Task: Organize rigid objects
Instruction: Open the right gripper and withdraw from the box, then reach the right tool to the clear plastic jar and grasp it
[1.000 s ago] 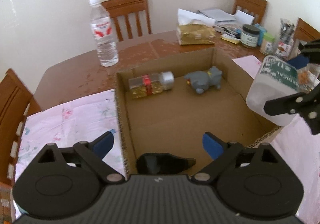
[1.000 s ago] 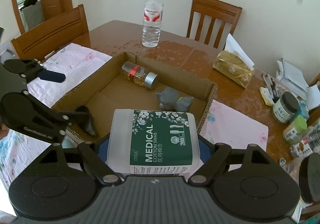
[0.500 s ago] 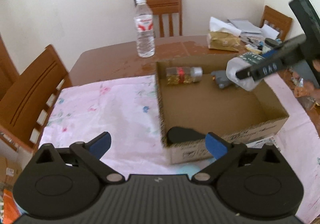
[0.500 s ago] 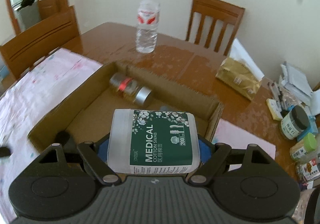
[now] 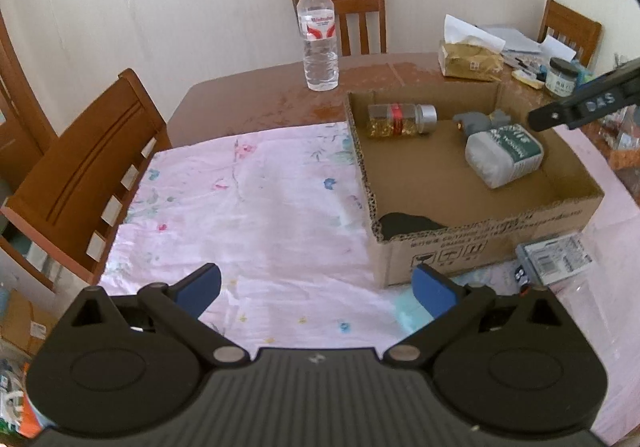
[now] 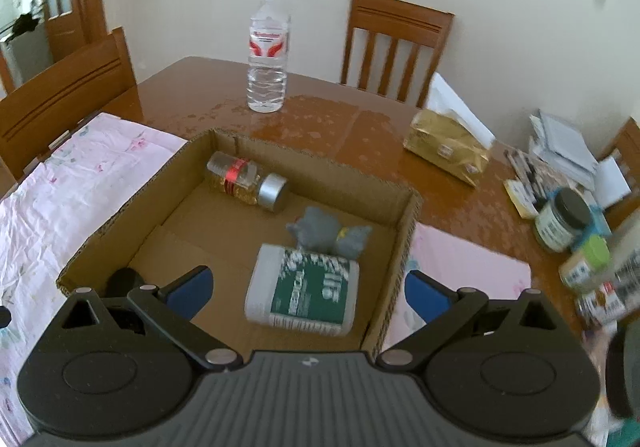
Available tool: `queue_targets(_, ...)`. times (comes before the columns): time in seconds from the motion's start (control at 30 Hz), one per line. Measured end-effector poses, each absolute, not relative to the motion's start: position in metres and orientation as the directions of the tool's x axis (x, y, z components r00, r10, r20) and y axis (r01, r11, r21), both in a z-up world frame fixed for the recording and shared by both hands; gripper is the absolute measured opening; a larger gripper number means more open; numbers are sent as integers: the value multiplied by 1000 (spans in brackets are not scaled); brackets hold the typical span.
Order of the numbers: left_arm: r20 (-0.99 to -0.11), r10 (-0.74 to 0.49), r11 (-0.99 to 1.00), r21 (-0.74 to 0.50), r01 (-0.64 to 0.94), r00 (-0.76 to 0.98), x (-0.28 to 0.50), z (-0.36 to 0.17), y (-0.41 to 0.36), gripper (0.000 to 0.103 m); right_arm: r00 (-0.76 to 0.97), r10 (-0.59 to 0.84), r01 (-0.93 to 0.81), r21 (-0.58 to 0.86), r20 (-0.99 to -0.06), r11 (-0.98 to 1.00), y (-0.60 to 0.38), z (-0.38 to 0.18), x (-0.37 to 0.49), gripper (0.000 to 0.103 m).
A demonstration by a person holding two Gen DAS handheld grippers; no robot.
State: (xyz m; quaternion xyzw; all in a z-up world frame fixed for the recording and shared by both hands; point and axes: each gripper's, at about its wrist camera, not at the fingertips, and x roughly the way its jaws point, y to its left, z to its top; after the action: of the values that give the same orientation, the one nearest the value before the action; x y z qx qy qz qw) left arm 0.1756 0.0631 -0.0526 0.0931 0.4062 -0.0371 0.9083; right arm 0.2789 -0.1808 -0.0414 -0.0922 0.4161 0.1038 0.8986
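An open cardboard box (image 5: 472, 243) (image 6: 404, 231) sits on the table. In it lie a white cotton swab tub with a green label (image 5: 503, 157) (image 6: 302, 290), a glass jar with a silver lid (image 5: 400, 119) (image 6: 248, 181), a grey toy animal (image 5: 480, 120) (image 6: 326, 233) and a black object (image 5: 408, 223) (image 6: 124, 281) in the near corner. My left gripper (image 5: 316, 289) is open and empty over the pink cloth, left of the box. My right gripper (image 6: 306, 289) is open above the tub; one finger shows in the left wrist view (image 5: 580, 107).
A water bottle (image 5: 319, 34) (image 6: 268, 54) stands behind the box. A gold tissue pack (image 5: 470, 61) (image 6: 448, 151), jars (image 6: 562, 219) and papers crowd the far right. A packet (image 5: 554, 257) lies by the box front. Wooden chairs (image 5: 88, 167) surround the table.
My right gripper has opened and let the cotton swab tub go; it now lies in the box by the grey toy. My left gripper has pulled back left over the cloth.
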Motion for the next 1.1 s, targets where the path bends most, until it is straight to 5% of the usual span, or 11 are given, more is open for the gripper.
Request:
queue_targets(0.43,-750,-2,974,148,171,661,164,-71,77,101,588,53,-133,-32,-807,991,-177,-73,191,103)
queue_targets(1.1,-796,-204,903,71,424,570,148,-96,62,101,415,-67,-23,-84,-908,996,-152,-141,114,103)
